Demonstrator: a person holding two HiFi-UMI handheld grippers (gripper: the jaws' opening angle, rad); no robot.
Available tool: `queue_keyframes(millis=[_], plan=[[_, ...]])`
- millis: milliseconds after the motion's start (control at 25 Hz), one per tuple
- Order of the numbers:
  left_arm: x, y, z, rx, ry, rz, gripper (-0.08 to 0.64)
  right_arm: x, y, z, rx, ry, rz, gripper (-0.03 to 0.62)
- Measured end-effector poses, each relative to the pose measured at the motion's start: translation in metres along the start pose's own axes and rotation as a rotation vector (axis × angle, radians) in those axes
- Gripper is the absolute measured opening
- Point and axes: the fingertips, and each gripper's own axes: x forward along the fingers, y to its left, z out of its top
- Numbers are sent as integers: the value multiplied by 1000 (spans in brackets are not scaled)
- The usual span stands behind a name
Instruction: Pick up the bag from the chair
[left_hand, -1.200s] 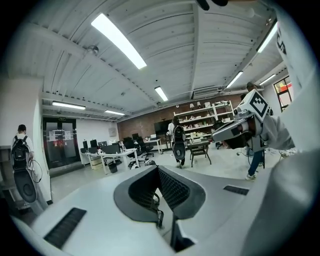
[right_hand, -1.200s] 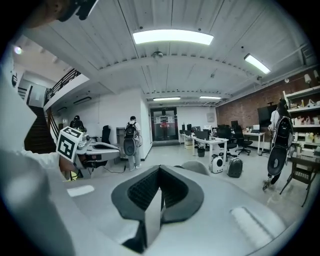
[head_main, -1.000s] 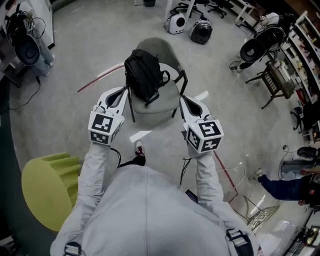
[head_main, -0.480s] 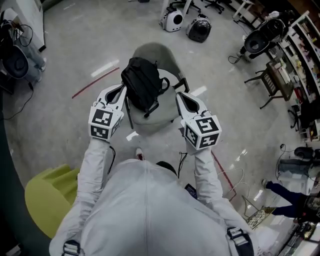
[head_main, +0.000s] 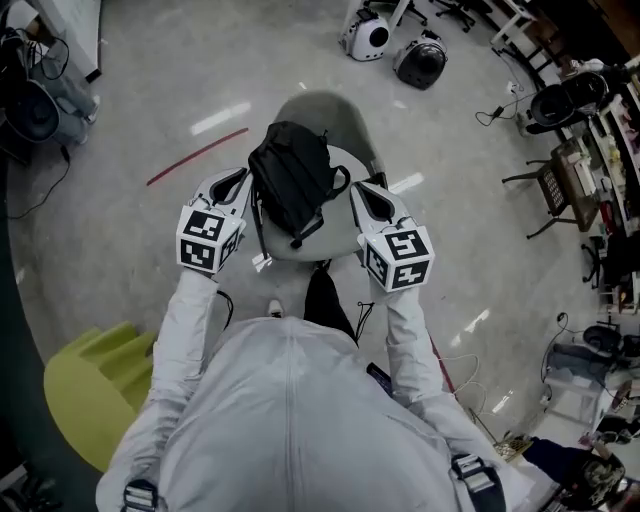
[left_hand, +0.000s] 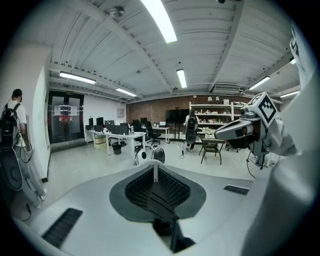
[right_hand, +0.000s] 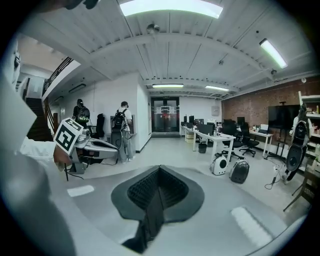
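Note:
A black backpack (head_main: 292, 180) stands on the seat of a grey chair (head_main: 340, 228) in the head view, leaning toward the chair's back. My left gripper (head_main: 229, 184) hangs just left of the bag at the seat's edge. My right gripper (head_main: 371, 198) is beside the chair's right armrest, a little apart from the bag. Neither touches the bag. Both gripper views look level across the office, so the bag is out of their sight. In them the left gripper (left_hand: 155, 172) and the right gripper (right_hand: 159, 172) show their jaws closed together with nothing between.
A yellow-green stool (head_main: 90, 385) sits at the lower left. A red line (head_main: 197, 157) marks the floor left of the chair. Two rounded carriers (head_main: 370, 38) stand beyond it. A black speaker (head_main: 28, 110) with cables is far left, and a dark chair (head_main: 550, 180) far right.
I have stepped closer to the chair, and a dark trouser leg now shows under it. Both grippers have drawn in beside the bag, still shut.

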Motion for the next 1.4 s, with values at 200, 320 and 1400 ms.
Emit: queue_keyframes(millis=[200, 320, 1400], plan=[[41, 27, -20, -48, 85, 50, 86, 60, -26, -11, 18, 57, 104, 84], [63, 36, -35, -91, 148, 69, 94, 97, -39, -24, 16, 115, 170, 100], [180, 79, -196, -474, 519, 148, 247, 304, -41, -245, -198, 635, 709, 278]])
